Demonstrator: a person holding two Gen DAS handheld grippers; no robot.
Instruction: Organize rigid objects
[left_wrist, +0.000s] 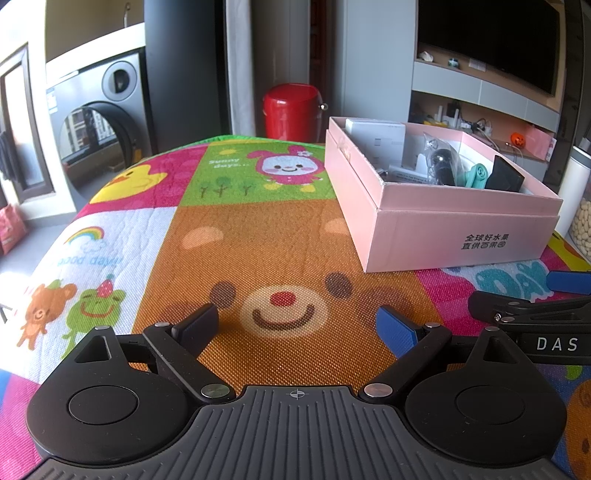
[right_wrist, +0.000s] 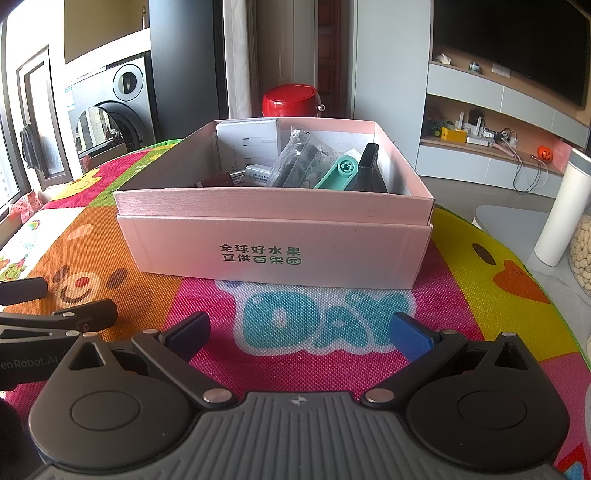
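A pink cardboard box (right_wrist: 273, 254) stands on the colourful cartoon mat (right_wrist: 332, 350); it also shows at the right in the left wrist view (left_wrist: 450, 236). Inside lie a white carton (right_wrist: 247, 142), a clear bag with black parts (right_wrist: 299, 160), a teal plastic piece (right_wrist: 338, 171), a black block (right_wrist: 367, 166) and a dark red item (right_wrist: 214, 181). My left gripper (left_wrist: 299, 325) is open and empty, low over the mat's bear face, left of the box. My right gripper (right_wrist: 299, 332) is open and empty, in front of the box.
A red round bin (left_wrist: 291, 109) stands behind the table. A white cylinder (right_wrist: 559, 214) and a jar of nuts (right_wrist: 581, 251) stand at the right edge. A washing machine (left_wrist: 99, 122) is at the back left, and TV shelves (right_wrist: 498, 122) at the back right.
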